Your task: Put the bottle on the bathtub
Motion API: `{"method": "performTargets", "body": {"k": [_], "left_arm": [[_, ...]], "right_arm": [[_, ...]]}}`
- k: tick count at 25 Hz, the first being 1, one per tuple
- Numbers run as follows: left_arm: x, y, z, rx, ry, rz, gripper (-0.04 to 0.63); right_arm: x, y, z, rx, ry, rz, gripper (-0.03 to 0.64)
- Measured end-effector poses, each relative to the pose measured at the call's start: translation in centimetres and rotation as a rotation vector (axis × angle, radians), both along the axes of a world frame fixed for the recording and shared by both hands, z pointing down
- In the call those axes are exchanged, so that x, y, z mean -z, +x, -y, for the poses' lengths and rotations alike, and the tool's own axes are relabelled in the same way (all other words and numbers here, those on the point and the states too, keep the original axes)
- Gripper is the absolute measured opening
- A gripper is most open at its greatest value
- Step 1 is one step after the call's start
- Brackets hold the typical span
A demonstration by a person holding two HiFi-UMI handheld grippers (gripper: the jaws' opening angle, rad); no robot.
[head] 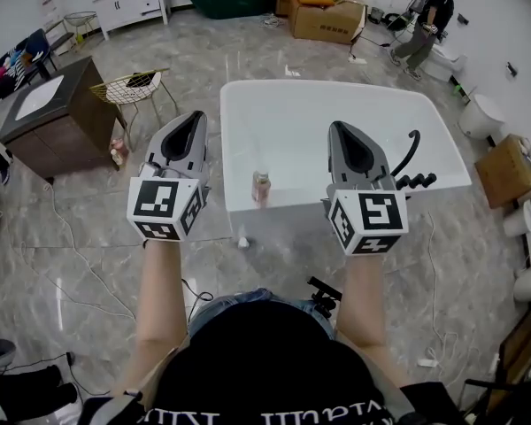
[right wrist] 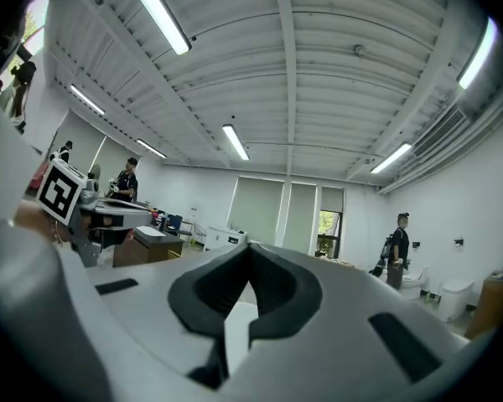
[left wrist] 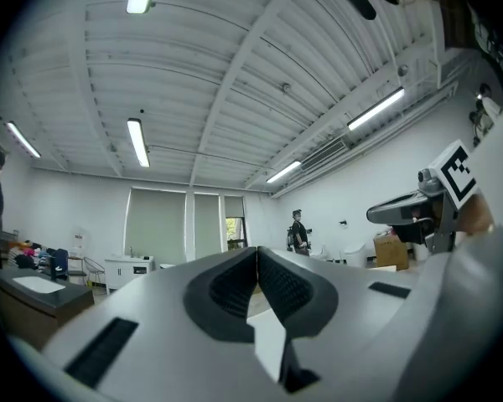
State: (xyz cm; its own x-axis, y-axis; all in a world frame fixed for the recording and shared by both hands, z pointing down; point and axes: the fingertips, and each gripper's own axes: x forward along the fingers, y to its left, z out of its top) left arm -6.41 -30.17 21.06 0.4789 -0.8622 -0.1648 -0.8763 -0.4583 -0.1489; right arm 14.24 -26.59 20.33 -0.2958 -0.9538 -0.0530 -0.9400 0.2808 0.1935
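A small pink bottle point(head: 261, 187) stands on the white bathtub's point(head: 336, 104) near rim. The left hand-held gripper point(head: 193, 117) and the right hand-held gripper point(head: 337, 127) are both pressed together, empty.

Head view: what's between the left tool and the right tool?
In the head view, between the left tool and the right tool stands only the bottle, upright on the white bathtub's near rim. Neither tool touches it.

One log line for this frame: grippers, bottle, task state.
left gripper: shut, empty | right gripper: shut, empty | bottle: upright on bathtub near rim, apart from both grippers | task: bottle looks placed
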Motion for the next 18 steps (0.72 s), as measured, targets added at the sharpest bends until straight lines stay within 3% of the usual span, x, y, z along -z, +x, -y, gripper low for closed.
{"method": "performTargets", "body": {"k": [18], "left_arm": [[1.9, -1.4, 0.6, 0.1, 0.095, 0.069, 0.012]], "right_arm": [[-0.5, -1.5, 0.8, -0.004, 0.006, -0.038, 0.014]]}}
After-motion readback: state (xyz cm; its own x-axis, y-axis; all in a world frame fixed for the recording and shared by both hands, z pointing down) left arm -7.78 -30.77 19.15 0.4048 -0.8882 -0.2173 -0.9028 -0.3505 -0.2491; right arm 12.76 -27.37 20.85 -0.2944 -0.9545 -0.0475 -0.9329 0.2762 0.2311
